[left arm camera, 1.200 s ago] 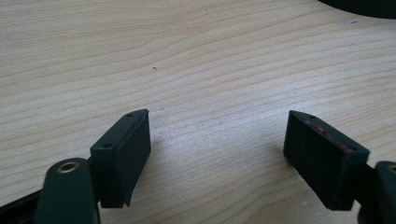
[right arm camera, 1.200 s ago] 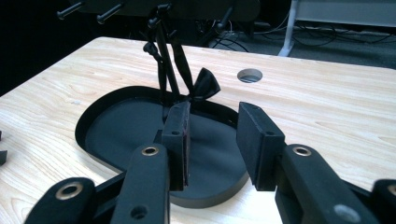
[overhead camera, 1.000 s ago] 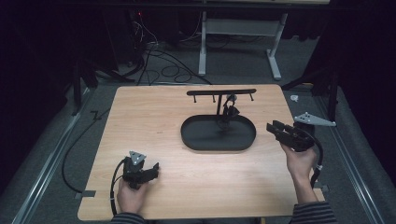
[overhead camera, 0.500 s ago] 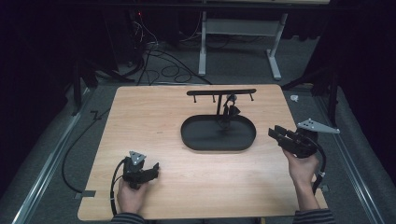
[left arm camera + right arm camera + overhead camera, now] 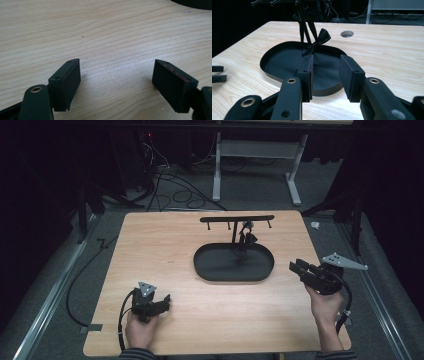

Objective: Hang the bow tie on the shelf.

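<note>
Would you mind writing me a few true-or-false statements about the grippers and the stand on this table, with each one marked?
1. The left gripper holds nothing. True; its jaws stand wide apart over the light wooden table.
2. The black oval tray lies at the table's near left corner. False; it lies right of centre.
3. A black ribbon bow is tied to the thin black T-shaped stand rising from the tray. True.
4. The right gripper is shut on the bow. False; it is open, beside the tray, touching nothing.
5. The right gripper points towards the tray. True.
</note>
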Demonstrator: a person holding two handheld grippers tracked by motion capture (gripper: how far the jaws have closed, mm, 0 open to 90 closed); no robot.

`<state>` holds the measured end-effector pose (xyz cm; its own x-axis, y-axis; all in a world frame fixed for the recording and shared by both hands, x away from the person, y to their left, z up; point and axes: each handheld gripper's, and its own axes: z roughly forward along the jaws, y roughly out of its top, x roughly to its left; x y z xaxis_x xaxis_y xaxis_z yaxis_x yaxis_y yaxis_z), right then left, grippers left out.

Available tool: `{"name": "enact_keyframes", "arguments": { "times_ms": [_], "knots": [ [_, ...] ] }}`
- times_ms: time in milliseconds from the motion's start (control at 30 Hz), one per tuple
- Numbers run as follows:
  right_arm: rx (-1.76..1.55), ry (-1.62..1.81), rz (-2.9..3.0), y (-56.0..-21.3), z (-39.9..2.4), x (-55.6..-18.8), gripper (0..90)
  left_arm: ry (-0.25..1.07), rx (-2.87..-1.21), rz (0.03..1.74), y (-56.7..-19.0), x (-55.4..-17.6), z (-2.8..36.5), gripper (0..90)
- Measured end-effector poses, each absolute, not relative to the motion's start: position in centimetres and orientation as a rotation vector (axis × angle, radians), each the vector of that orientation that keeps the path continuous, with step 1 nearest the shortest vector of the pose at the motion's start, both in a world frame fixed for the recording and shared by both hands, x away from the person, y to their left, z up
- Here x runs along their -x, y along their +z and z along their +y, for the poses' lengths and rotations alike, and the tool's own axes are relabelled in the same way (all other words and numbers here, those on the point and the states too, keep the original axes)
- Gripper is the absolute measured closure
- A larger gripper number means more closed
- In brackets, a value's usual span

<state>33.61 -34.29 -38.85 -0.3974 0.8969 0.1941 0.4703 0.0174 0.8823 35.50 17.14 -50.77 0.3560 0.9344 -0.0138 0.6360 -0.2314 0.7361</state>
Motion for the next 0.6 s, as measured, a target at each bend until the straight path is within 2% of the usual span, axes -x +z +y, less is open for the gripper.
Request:
{"name": "enact_keyframes", "arguments": {
  "times_ms": [600],
  "knots": [
    [-1.397,1.360,1.879,-40.3,-33.8,-32.2,66.1,0.580,-1.965,1.362,-50.8,-35.5,17.1,23.2]
  ]
}}
